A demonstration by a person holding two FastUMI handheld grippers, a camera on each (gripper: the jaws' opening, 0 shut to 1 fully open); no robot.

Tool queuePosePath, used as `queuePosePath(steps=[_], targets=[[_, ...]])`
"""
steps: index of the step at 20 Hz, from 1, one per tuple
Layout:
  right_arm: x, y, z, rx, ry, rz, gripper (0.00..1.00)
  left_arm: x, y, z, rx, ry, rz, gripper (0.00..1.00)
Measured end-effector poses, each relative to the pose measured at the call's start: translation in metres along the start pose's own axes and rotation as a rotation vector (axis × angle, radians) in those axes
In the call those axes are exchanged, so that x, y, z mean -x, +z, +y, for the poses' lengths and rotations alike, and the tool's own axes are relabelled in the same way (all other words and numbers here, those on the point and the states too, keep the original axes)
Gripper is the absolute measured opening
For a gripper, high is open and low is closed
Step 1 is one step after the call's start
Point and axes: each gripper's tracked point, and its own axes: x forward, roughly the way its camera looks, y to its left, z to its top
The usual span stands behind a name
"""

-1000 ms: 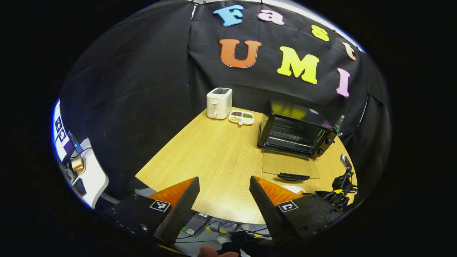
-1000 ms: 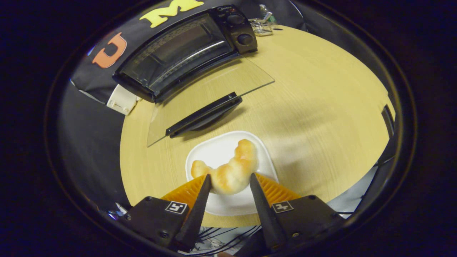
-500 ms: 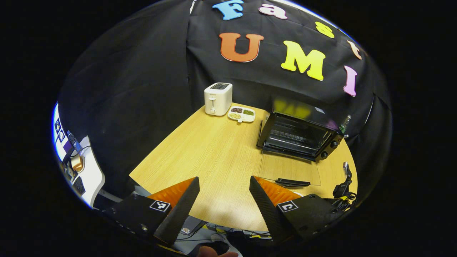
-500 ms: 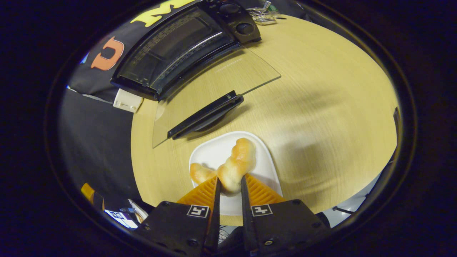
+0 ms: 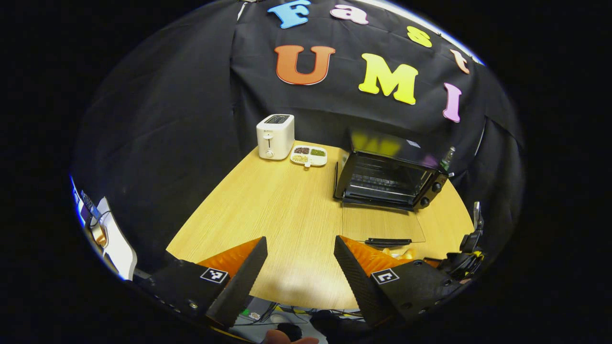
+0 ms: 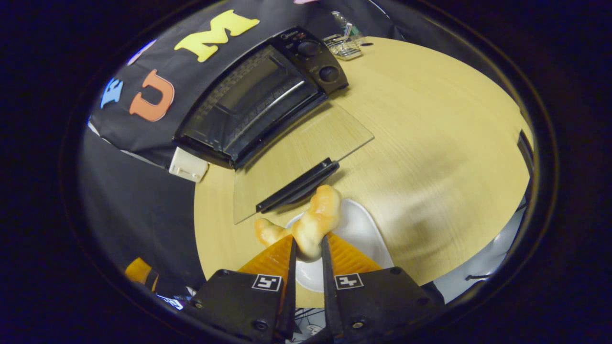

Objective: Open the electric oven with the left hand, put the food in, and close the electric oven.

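Wooden bench (image 6: 430,143) is carrying the electric oven (image 6: 258,100), its glass door (image 6: 301,157) lying open. I am pinching the croissant (image 6: 311,224) in my right gripper (image 6: 306,248) above the white plate (image 6: 363,234); my left gripper (image 5: 299,267) is hovering open. Next I am judging a carry forward into the oven cavity.

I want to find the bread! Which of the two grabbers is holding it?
The right gripper has it: both fingers pinch the croissant above the white plate. The left gripper is open and holds nothing.
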Motion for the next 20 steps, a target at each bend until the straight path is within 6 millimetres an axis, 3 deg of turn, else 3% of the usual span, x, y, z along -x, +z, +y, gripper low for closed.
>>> queuePosePath(steps=[4,7,13,16,20], targets=[[0.013,0.020,0.030,-0.112,0.045,-0.114,0.25,0.010,-0.001,0.015,-0.036,-0.031,-0.001,0.93],[0.008,0.043,0.058,-0.189,0.089,-0.179,0.26,0.018,0.001,0.029,-0.038,-0.029,-0.001,0.93],[-0.033,0.099,0.096,-0.417,0.154,-0.302,0.25,0.035,0.010,0.046,-0.067,-0.011,0.006,0.93],[-0.062,0.118,0.114,-0.481,0.176,-0.313,0.25,0.037,0.017,0.051,-0.089,0.006,0.004,0.93],[-0.084,0.148,0.121,-0.531,0.181,-0.372,0.25,0.041,0.007,0.052,-0.089,0.018,0.052,0.93]])
